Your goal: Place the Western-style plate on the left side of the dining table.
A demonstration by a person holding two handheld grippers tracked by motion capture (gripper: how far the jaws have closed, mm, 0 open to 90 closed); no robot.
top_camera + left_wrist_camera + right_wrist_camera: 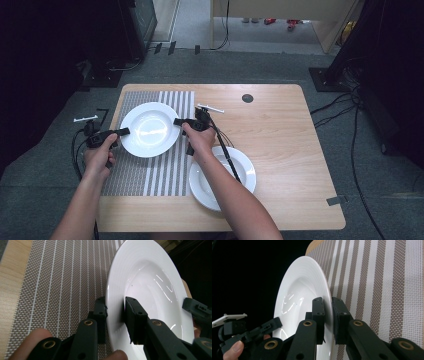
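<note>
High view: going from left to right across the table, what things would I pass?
Left gripper → plate on the striped mat → right gripper → second plate on the bare wood. Each gripper's fingers pinch an opposite edge of the first plate.

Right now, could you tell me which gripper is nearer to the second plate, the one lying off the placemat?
Right. The right gripper grips the upper plate's right rim, just above the lower plate; the left gripper grips its far left rim.
</note>
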